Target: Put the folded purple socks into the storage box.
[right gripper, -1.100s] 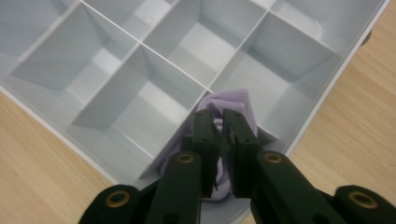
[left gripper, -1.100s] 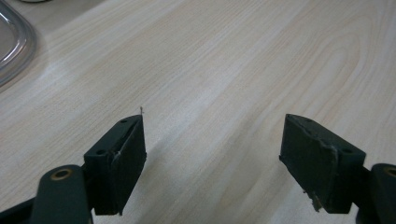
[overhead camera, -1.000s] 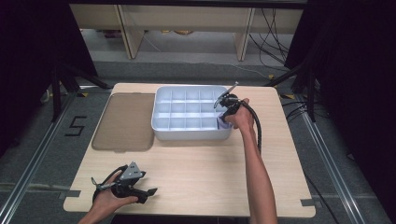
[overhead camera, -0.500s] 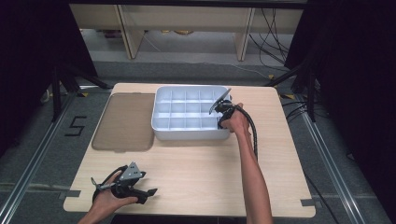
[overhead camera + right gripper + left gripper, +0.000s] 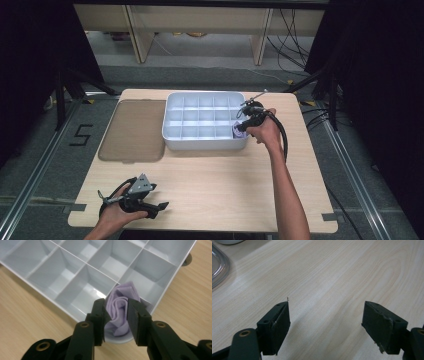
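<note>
High view: white divided tray [image 5: 200,125] at desk [image 5: 225,185] centre-rear, brown lid [image 5: 132,130] just beside its left; right gripper [image 5: 242,125] at tray's near right corner; left gripper [image 5: 150,204] low at front-left desk edge.

Left gripper view: spread wide over bare wood.

Right gripper view: pinched on lilac cloth [image 5: 120,312], bunched in corner compartment.

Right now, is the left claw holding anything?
No. The left claw has its jaws wide apart over the bare wooden table.

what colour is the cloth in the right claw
Pale lilac cloth, clearest in the right gripper view, pinched by the right claw.
</note>
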Demonstrator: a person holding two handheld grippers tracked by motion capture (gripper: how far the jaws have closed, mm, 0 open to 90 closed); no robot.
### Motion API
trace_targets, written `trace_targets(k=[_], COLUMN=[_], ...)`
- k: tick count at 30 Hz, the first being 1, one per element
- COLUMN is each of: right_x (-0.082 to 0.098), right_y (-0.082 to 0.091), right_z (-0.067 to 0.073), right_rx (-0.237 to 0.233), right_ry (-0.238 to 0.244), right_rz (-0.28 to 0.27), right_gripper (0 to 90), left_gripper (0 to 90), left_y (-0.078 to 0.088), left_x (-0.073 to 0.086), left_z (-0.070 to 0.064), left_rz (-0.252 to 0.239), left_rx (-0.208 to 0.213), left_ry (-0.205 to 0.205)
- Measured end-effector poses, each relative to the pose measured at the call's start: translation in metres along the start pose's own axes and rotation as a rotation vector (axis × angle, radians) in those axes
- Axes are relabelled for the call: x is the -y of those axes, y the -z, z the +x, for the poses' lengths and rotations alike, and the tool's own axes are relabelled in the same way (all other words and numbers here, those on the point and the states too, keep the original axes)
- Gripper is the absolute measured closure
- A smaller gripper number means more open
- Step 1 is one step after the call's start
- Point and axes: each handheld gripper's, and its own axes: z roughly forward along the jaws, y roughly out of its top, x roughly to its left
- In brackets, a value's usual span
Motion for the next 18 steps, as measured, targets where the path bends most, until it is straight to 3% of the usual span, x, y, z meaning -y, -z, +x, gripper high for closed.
trace_targets(k=[2,3,7,10,12,13,14,15,17,18], right_x=[0.006,0.009,0.02,0.025,0.029,0.031,0.032,0.034,0.037,0.039], right_y=[0.007,0.01,0.02,0.025,0.024,0.027,0.027,0.026,0.027,0.029], right_z=[0.002,0.004,0.013,0.021,0.023,0.029,0.031,0.032,0.037,0.041], right_rx=[-0.022,-0.03,-0.045,-0.068,-0.069,-0.096,-0.095,-0.094,-0.099,-0.111], right_ry=[-0.01,-0.014,-0.049,-0.075,-0.024,-0.063,-0.06,-0.021,-0.036,-0.054], right_rz=[-0.056,-0.087,-0.137,-0.171,-0.231,-0.19,-0.199,-0.231,-0.229,-0.201], right_gripper=[62.7,62.1,58.3,55.1,51.6,51.2,50.8,50.1,47.7,46.2], left_gripper=[21.6,21.6,21.4,21.4,21.4,21.4,21.5,21.4,21.4,21.4], left_y=[0.0,0.001,0.0,0.001,0.001,0.0,0.0,0.0,0.0,0.0], left_x=[0.0,-0.001,-0.001,-0.002,-0.003,-0.003,-0.003,-0.003,-0.004,-0.004], left_z=[-0.001,0.0,-0.001,-0.001,-0.001,-0.001,0.0,0.0,0.0,-0.001], left_rz=[-0.007,-0.007,-0.009,-0.006,-0.012,-0.014,-0.006,-0.005,-0.008,-0.014], left_rx=[0.002,-0.01,0.0,0.003,0.004,0.002,0.003,0.002,0.0,0.003], left_ry=[0.027,0.008,0.024,0.0,-0.001,0.006,-0.005,-0.008,-0.006,-0.001])
